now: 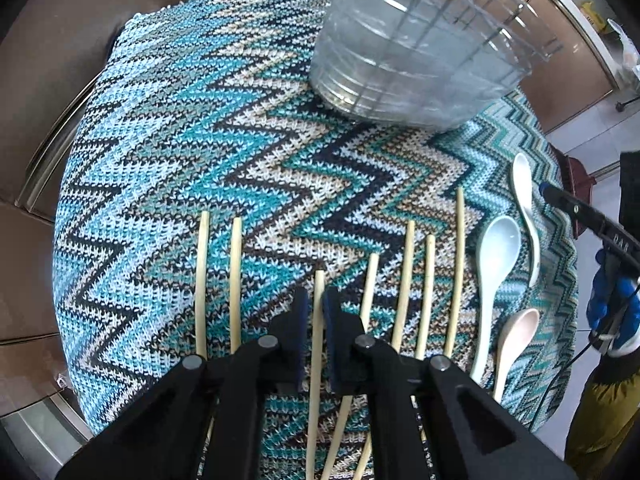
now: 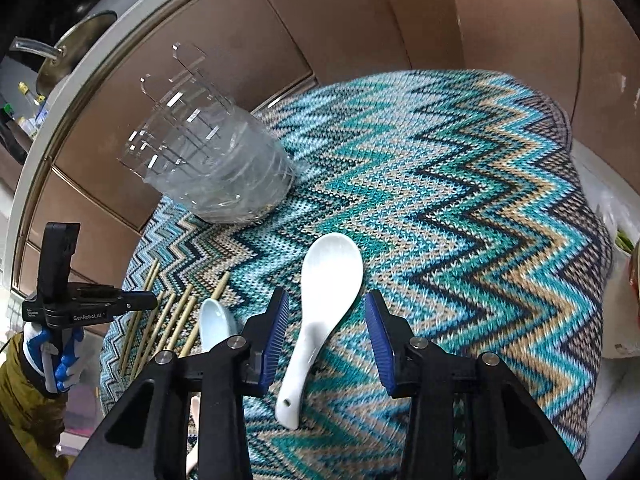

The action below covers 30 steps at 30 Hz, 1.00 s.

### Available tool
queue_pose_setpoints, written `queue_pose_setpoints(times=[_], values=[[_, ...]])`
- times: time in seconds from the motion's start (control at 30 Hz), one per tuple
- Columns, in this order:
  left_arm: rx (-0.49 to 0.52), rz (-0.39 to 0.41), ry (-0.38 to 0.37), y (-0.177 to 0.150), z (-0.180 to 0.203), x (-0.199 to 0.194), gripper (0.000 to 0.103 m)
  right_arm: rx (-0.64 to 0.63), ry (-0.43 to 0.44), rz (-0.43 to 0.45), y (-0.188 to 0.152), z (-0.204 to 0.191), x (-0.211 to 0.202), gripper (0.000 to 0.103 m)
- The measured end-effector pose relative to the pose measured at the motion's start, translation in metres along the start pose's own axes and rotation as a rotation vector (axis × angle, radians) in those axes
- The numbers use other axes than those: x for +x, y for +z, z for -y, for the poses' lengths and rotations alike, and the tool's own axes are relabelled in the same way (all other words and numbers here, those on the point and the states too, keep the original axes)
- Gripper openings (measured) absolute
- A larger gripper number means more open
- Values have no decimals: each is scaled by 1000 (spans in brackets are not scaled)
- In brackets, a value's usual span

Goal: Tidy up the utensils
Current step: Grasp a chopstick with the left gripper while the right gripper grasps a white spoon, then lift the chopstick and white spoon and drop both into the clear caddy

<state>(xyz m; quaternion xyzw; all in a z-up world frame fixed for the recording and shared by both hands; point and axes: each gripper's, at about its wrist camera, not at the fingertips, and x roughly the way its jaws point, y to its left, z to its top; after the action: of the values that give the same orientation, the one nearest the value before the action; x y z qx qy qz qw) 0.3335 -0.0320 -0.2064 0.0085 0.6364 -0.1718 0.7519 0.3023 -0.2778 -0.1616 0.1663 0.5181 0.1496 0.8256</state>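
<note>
My left gripper (image 1: 316,296) points steeply down at the zigzag knitted cloth (image 1: 192,140) and is shut on a pale wooden chopstick (image 1: 319,280), whose tip sticks out past the pads. Several more chopsticks (image 1: 404,280) lie in a rough row on both sides of it. My right gripper (image 2: 327,296) is open, straddling a white ceramic spoon (image 2: 320,312) that lies flat; the blue pads (image 2: 280,328) stand clear of its neck. A light blue spoon (image 2: 216,320) and a pink spoon (image 1: 516,336) lie between the white spoon and the chopsticks.
A clear plastic utensil holder (image 1: 408,52) with a grid top stands at the far side of the cloth, also in the right wrist view (image 2: 216,168). Brown cabinet fronts (image 2: 360,20) rise behind the table. A blue-and-white gloved hand (image 2: 60,360) holds the left gripper.
</note>
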Motion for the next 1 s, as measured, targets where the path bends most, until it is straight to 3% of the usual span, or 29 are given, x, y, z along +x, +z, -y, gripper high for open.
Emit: queue_pose_setpoints(times=[0.27, 0.57, 0.7, 1.0], values=[[7, -25, 11, 7, 3, 8, 8, -13, 4, -49, 20, 10, 16, 34], [28, -27, 37, 11, 10, 13, 7, -79, 7, -118, 27, 11, 29, 11], [32, -10, 44, 6, 11, 12, 5, -117, -13, -97, 26, 3, 24, 4], [45, 98, 55, -13, 14, -25, 5, -171, -77, -6, 13, -15, -19, 4]])
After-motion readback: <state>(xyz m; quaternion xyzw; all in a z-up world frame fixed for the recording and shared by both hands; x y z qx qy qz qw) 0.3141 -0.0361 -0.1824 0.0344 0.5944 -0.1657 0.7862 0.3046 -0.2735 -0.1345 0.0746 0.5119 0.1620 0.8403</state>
